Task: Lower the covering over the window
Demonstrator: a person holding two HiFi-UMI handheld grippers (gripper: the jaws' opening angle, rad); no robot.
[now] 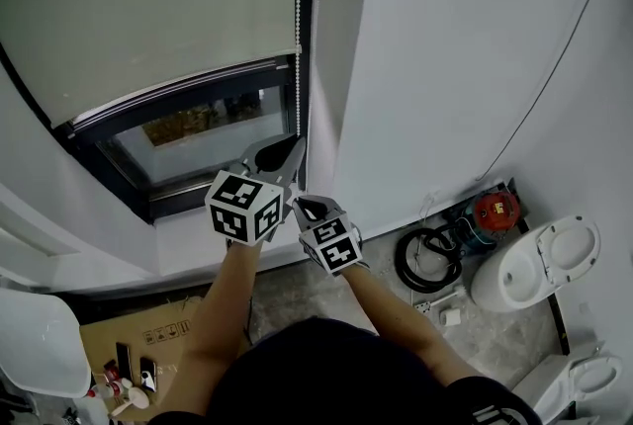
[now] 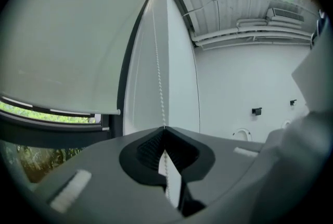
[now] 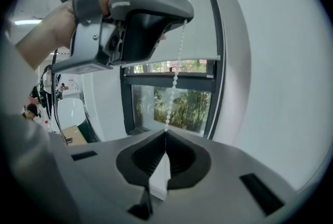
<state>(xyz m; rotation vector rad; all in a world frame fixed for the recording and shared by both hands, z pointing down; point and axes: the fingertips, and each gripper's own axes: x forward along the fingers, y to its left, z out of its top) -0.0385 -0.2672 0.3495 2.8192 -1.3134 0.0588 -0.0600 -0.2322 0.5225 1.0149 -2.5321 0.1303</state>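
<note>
A pale roller blind (image 1: 148,8) covers the upper part of the dark-framed window (image 1: 198,131); its bottom bar hangs above the bare glass. A white bead chain (image 1: 299,18) runs down the window's right edge. My left gripper (image 1: 293,144) is shut on the chain, which enters its closed jaws in the left gripper view (image 2: 164,129). Just below it, my right gripper (image 1: 301,207) is also shut on the same chain (image 3: 174,79). In the right gripper view, the left gripper (image 3: 182,21) sits above, with the chain strung between the two.
A white wall column (image 1: 455,67) stands right of the window. On the floor below are a toilet (image 1: 549,260), a red device (image 1: 497,209) with a black hose (image 1: 425,260), a cardboard box (image 1: 138,339) and a white tub (image 1: 35,344).
</note>
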